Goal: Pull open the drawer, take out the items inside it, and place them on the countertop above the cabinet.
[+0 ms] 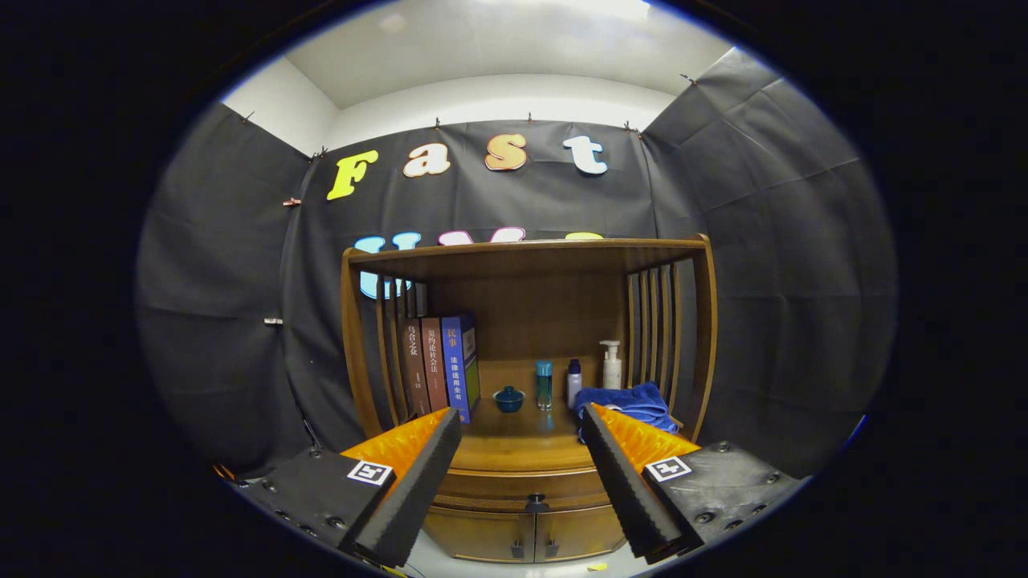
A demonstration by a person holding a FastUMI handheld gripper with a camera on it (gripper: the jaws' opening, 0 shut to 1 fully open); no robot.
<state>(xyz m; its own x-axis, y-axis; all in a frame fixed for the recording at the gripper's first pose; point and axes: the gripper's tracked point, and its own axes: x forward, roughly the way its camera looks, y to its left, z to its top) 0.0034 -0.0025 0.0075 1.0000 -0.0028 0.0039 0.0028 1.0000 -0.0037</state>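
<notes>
A wooden cabinet [526, 470] stands ahead of me against the black cloth wall. Its drawer [522, 487] is shut, with a small dark knob [536, 504] at the middle of its front, seen between and below my fingers. The countertop [522, 449] lies above the drawer, under an open shelf niche. My gripper [522, 429] is open, its two fingers spread wide apart with nothing between them, held in front of the countertop's edge and some way short of the cabinet.
On the countertop stand three upright books [440, 368] at the left, a small blue lidded bowl [508, 399], two small bottles [544, 384], a white pump bottle [612, 365] and a folded blue cloth [630, 404] at the right. Two lower doors [534, 534] sit beneath the drawer.
</notes>
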